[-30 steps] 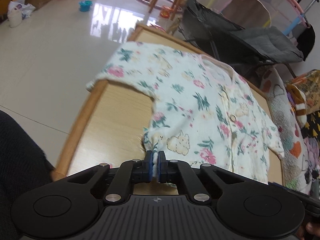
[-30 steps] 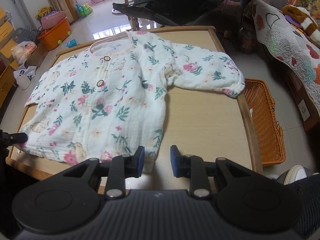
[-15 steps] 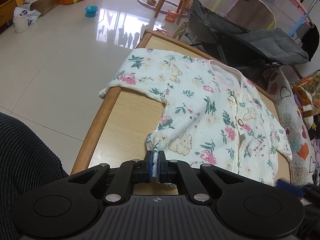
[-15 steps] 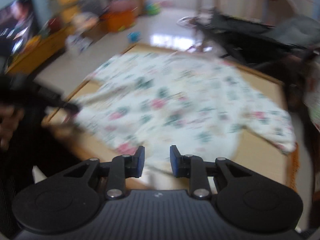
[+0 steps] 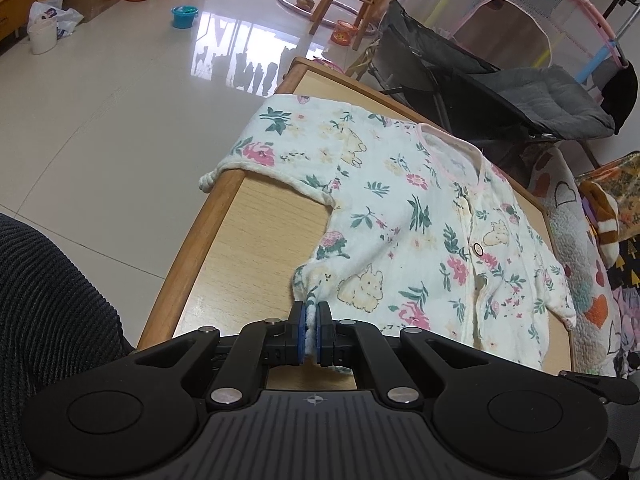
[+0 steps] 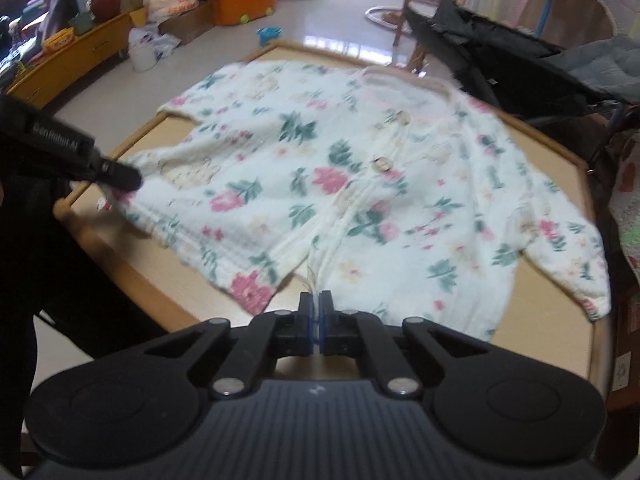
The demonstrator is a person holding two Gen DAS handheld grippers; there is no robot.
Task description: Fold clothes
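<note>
- Glossy floor tiles and scattered toys fill the background of the left wrist view; ahead of the left tool (image 5: 311, 320) a wooden bench (image 5: 256, 236) carries the floral baby shirt (image 5: 416, 216), spread flat and buttoned.
- Left tool is pressed together on the shirt's hem corner, white cloth bunched between its blue pads (image 5: 301, 330).
- Risk here, as I judge it: only a small bunch is pinched, so a quick lift could pull it free, or drag the sleeve that hangs over the bench edge, far left of the tool, off the side.
- Compared with a second ago, this view matches: same pinch, same corner, the shirt lying a little further up the frame.
- Right wrist view, somewhat blurred: the right tool (image 6: 316, 320) is closed at the hem's middle, just in front of the button placket; a thin edge of cloth seems caught between its pads, though I cannot be sure.
- Risk: a shallow bite may take only one layer, leaving the fold crooked.
- Earlier its fingers stood spread near the hem's right corner; now they are closed, further left along the hem.
</note>
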